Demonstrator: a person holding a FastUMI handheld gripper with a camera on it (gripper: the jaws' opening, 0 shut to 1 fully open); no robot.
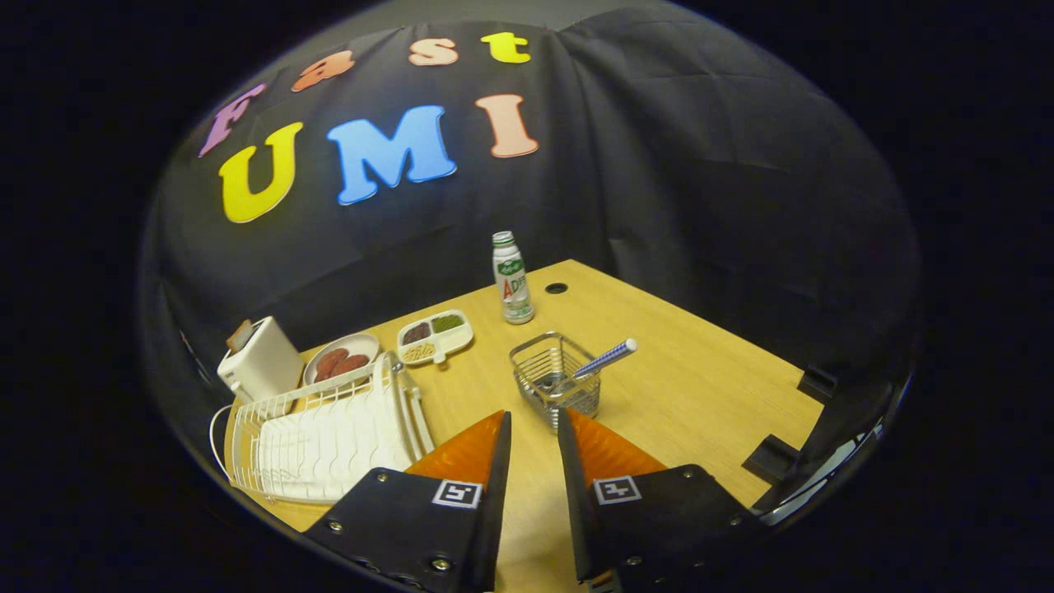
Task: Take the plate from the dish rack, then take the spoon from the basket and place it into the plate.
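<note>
The gripper (533, 424) shows at the bottom centre of the frame, held above the wooden table (700, 387). Its two fingers stand apart with a narrow gap of bare table between them; the jaws are spread and grip nothing.

Just ahead of the fingertips, slightly right of centre, stands a wire basket (556, 380). The right fingertip appears close against the basket's near lower edge; contact cannot be confirmed. A spoon (605, 359) leans in the basket, its striped handle pointing up and to the right over the rim. The bowl end is down inside the wires and hard to make out.

In the lower left of the frame, beside the left finger, lies a white dish rack (321, 436). A white plate (408, 408) stands on edge at the rack's right end, nearest the left finger.

Beyond the rack, toward the left, sits a white toaster (259, 362) with a slice showing at its top. Just right of it is a round dish (342, 358) holding reddish-brown pieces, and next to that a divided tray (435, 336) with three fillings of different colours.

Beyond the basket, near the table's far corner, a bottle (512, 278) stands upright. A dark round hole (556, 288) in the tabletop lies just right of it.
</note>
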